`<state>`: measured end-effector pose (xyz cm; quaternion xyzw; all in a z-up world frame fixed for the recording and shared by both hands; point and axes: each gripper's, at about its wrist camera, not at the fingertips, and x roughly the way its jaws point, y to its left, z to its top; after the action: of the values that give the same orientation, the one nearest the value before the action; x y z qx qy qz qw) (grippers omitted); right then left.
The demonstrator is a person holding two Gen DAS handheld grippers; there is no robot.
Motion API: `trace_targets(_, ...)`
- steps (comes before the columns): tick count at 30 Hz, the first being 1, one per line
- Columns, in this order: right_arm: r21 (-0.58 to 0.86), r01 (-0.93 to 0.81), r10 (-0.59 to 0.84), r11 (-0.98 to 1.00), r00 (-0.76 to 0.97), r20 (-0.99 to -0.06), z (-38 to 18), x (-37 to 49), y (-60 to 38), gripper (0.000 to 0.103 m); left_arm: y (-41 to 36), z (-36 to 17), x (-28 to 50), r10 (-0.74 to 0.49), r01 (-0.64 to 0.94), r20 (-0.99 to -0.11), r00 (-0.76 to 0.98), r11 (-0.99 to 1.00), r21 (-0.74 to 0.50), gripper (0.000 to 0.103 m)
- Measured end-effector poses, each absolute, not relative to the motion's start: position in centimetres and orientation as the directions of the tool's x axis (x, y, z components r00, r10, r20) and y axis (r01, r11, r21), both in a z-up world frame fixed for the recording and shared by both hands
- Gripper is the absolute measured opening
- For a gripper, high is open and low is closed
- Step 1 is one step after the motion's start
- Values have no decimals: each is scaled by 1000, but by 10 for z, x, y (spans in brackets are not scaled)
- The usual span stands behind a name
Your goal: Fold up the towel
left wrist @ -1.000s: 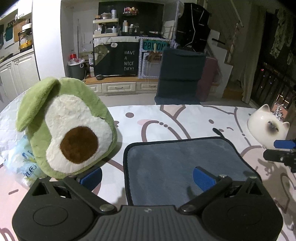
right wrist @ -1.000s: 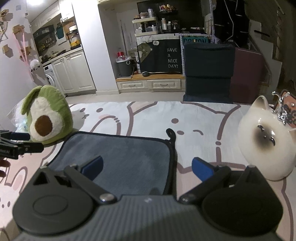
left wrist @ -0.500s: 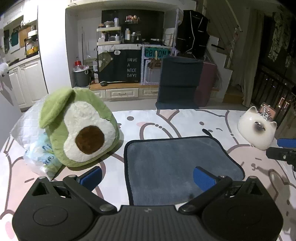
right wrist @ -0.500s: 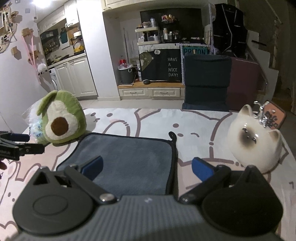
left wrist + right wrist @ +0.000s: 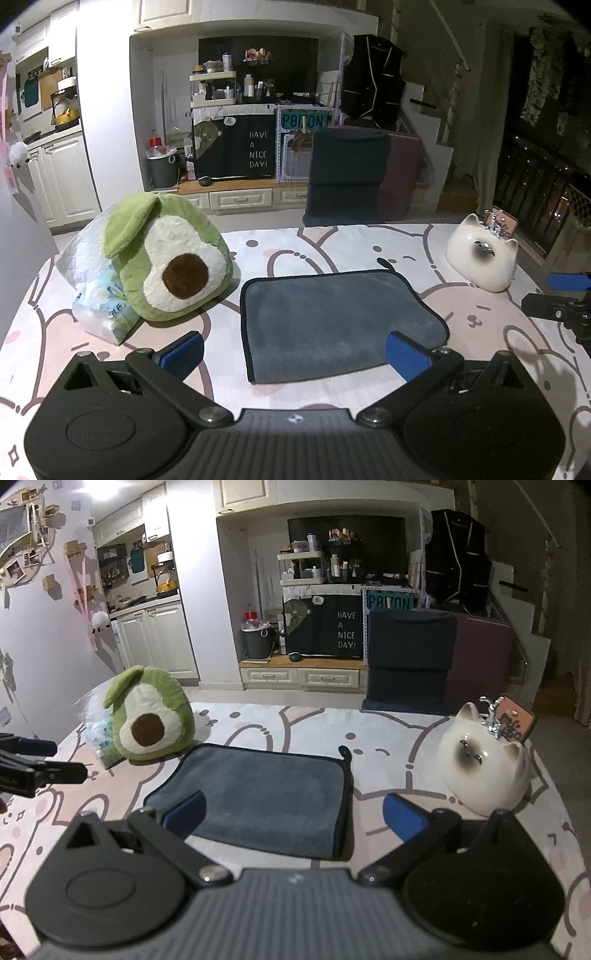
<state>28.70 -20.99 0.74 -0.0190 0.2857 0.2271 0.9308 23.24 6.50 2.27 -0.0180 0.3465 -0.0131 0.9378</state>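
Observation:
A grey towel [image 5: 332, 321] with a dark trim lies folded flat on the patterned table cloth; it also shows in the right wrist view [image 5: 266, 794]. A small hanging loop sticks out at its far right corner [image 5: 345, 751]. My left gripper [image 5: 295, 354] is open and empty, held above the towel's near edge. My right gripper [image 5: 293, 812] is open and empty, above the towel's near right corner. Each gripper shows at the edge of the other's view.
A green avocado plush [image 5: 166, 258] sits left of the towel, on a plastic bag [image 5: 99, 295]. A white ceramic cat [image 5: 484, 254] stands at the right, also in the right wrist view [image 5: 484, 764]. Beyond the table's far edge are chairs and cabinets.
Both grippers have pulled back and up from the towel, so more of the table shows. The towel has not moved. Both stay open.

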Motion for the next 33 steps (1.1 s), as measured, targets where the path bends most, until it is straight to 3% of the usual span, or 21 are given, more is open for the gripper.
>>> trace_targets(33, 54, -465, 425, 884, 748, -509, 34, 174, -224, 103, 18, 59, 126, -75, 53, -607, 791, 997, -55, 103)
